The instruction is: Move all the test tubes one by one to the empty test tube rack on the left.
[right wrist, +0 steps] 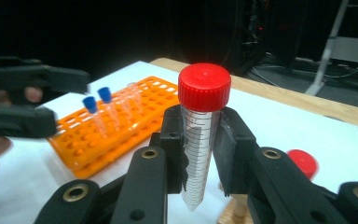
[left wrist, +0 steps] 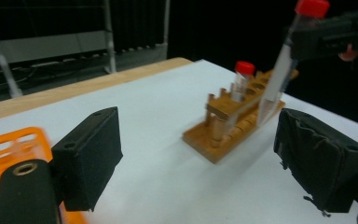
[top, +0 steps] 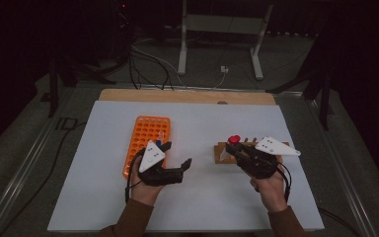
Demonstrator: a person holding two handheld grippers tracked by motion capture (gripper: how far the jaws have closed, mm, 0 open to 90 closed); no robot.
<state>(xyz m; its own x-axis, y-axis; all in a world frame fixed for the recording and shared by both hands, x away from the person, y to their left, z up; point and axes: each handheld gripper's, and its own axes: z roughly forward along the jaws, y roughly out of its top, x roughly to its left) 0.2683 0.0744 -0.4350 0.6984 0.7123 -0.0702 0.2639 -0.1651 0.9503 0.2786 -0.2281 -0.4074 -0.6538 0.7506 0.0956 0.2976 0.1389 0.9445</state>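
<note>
Right hand-held gripper (right wrist: 200,154) clamps a red-capped tube (right wrist: 200,135); behind, seemingly 2 blue-capped tubes (right wrist: 98,105) in an orange rack (right wrist: 121,135).

High view overhead facing forward, gripper views low, close, sharing wooden rack (top: 249,154).

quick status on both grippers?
Left gripper: open, holding nothing.
Right gripper: shut on the red-capped tube.

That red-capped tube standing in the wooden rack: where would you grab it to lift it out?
Grip the tube standing in the wooden rack just under its red cap, coming from above. It stands upright with only its top clear of the rack's holes.
</note>
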